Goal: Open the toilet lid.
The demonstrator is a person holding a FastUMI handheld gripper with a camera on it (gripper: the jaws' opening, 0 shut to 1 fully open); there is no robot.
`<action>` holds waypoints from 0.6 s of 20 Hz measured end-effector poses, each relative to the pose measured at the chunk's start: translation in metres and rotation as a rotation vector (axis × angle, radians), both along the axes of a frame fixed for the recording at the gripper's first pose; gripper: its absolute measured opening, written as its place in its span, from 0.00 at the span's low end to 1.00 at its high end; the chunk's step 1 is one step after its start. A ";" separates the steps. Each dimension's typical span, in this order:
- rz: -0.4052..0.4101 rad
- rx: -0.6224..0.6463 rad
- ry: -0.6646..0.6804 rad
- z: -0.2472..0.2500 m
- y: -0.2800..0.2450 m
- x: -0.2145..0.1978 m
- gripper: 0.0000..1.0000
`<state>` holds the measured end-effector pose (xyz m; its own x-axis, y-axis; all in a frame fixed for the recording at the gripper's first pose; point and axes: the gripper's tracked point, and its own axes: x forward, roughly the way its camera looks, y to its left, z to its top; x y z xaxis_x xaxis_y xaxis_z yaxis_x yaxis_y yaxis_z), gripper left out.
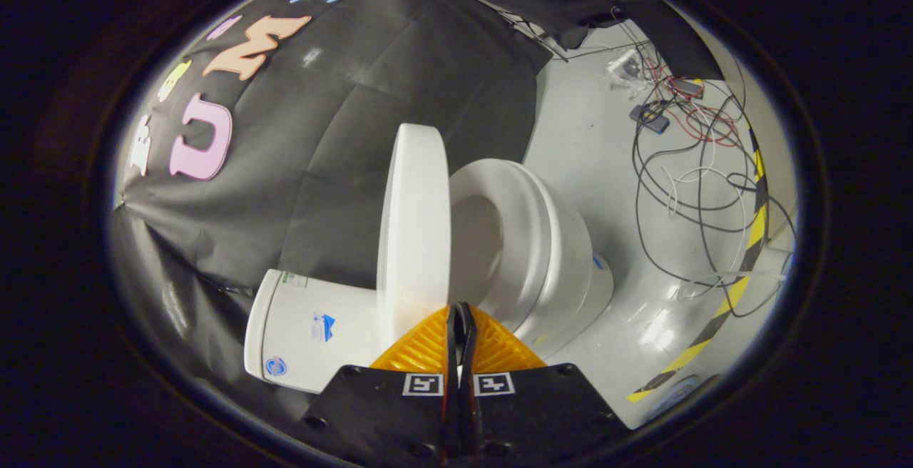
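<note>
As the gripper view has it, the gripper (460,318) has its fingers pressed together, gripping nothing, tips touching or just short of the smooth white plastic toilet lid (414,225), raised edge-on between white cistern (314,336) and white seat (524,236).

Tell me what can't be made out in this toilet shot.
- Tool: fingers together; contact with the raised lid unclear, tips overlap its edge.
- Bowl interior: lid and seat hide it.
- Tank stickers: too small.
- Cables on the floor: tangled, ends cut off.
</note>
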<state>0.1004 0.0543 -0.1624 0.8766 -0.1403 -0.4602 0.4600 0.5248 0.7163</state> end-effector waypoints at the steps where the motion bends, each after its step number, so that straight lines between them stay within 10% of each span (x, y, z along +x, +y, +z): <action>1: 0.003 -0.004 0.002 0.002 0.001 0.000 0.02; 12: 0.037 -0.103 -0.105 0.054 0.033 0.006 0.01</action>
